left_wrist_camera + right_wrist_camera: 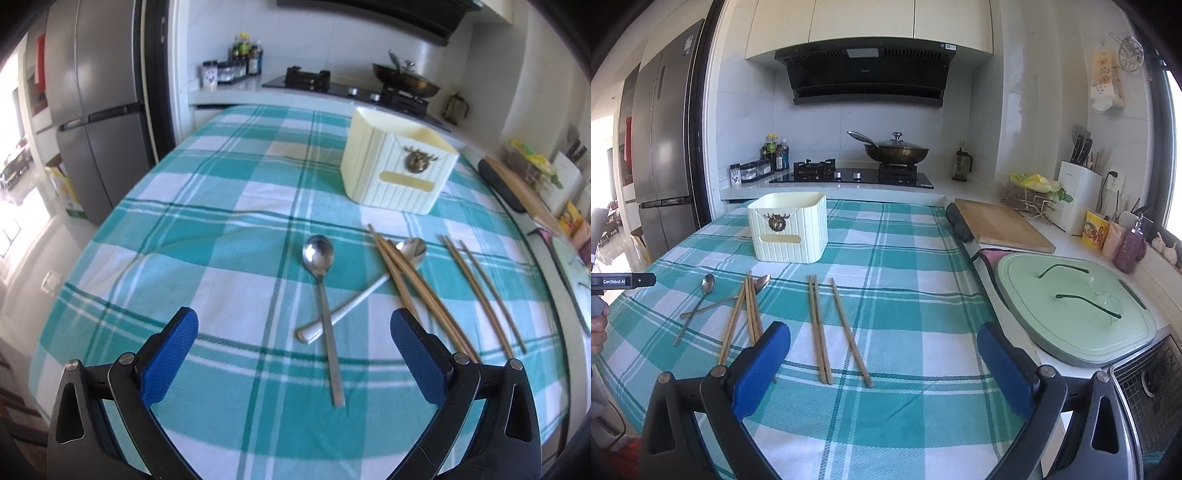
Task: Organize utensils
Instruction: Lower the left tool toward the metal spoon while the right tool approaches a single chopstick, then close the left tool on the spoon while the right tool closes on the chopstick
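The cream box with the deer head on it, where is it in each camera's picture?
Left wrist view: the cream box stands upper right of centre, behind the utensils.
Right wrist view: the cream box stands left of centre, behind the spoons.
Shared landmark: the lidded wok on the stove beyond it.

Both cameras ride low over the near edge of the checked tablecloth [221, 229], facing the stove wall. The left wrist view tilts down, close over the crossed spoons [321, 280]. The right wrist view sits further right and more level, taking in the range hood [868, 70] and the green lid [1075, 310]. Both share the cream utensil box [790, 229], chopsticks [820, 325] and wok [406, 81].
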The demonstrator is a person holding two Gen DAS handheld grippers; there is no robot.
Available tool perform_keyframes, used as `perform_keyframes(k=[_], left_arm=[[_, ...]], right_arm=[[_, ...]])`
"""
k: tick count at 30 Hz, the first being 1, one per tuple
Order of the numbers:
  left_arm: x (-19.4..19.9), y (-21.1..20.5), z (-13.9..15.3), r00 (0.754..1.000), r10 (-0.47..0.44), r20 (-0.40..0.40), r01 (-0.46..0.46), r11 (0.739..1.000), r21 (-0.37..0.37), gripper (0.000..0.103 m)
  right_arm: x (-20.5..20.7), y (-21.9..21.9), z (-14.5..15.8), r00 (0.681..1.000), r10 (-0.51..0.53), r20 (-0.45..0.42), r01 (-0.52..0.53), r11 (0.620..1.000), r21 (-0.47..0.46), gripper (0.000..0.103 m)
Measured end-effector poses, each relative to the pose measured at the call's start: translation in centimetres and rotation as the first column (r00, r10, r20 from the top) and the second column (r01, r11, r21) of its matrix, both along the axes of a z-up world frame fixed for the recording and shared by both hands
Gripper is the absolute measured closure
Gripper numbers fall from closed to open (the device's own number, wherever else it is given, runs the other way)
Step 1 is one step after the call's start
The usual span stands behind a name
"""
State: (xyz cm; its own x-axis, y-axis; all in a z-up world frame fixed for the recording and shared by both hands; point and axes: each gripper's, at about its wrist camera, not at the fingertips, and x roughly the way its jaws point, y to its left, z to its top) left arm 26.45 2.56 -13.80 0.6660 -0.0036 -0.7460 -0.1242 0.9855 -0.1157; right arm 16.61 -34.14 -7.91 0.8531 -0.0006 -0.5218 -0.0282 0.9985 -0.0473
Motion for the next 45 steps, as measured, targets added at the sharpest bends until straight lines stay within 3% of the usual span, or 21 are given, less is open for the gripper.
perform_keyframes(k=[8, 14, 16, 25, 26, 28, 33, 42, 44, 45], left_arm=[[6.3, -0.9, -4.0, 0.994, 0.047, -0.095, -0.046, 0.999, 0.016, 0.0], [7.8, -1.0, -5.9, 0.989, 0.069, -0.134, -0.065, 0.997, 0.035, 0.0], [8.1, -0.9, -6.4, 0.987, 0.078, -0.14, -0.072, 0.996, 0.051, 0.001], [7.8, -0.3, -7.8, 0.979, 0.083, -0.185, -0.062, 0.992, 0.114, 0.001], [7.5, -0.2, -7.8, 0.981, 0.074, -0.18, -0.052, 0.991, 0.123, 0.001], [7.0, 0.1, -7.7, 0.982, 0.056, -0.18, -0.031, 0.99, 0.141, 0.0], [6.3, 1.4, -7.5, 0.983, 0.028, -0.18, 0.009, 0.98, 0.2, 0.0], [6.1, 2.7, -7.4, 0.972, -0.103, -0.21, 0.151, 0.962, 0.229, 0.001], [6.1, 2.4, -7.4, 0.962, -0.155, -0.226, 0.205, 0.954, 0.22, 0.001], [6.3, 2.2, -7.3, 0.957, -0.175, -0.233, 0.226, 0.95, 0.217, 0.001]], right_arm=[[7.4, -1.0, -3.2, 0.989, 0.08, -0.122, -0.077, 0.997, 0.031, 0.0], [12.8, -0.3, -6.5, 0.948, 0.189, -0.255, -0.174, 0.981, 0.08, 0.004], [14.1, 0.3, -7.4, 0.93, 0.22, -0.296, -0.203, 0.975, 0.087, 0.016], [17.7, 2.0, -10.2, 0.885, 0.257, -0.388, -0.25, 0.966, 0.07, 0.042], [17.9, 2.2, -10.5, 0.878, 0.263, -0.399, -0.258, 0.964, 0.068, 0.047], [18.1, 2.6, -11.1, 0.866, 0.265, -0.424, -0.268, 0.962, 0.054, 0.068], [18.2, 2.4, -12.1, 0.848, 0.239, -0.474, -0.244, 0.968, 0.054, 0.09], [17.6, 1.0, -11.8, 0.845, 0.165, -0.508, -0.166, 0.985, 0.045, 0.091], [17.5, 1.0, -11.7, 0.837, 0.17, -0.52, -0.173, 0.984, 0.043, 0.085], [17.5, 1.1, -11.7, 0.83, 0.179, -0.528, -0.186, 0.982, 0.041, 0.078]])
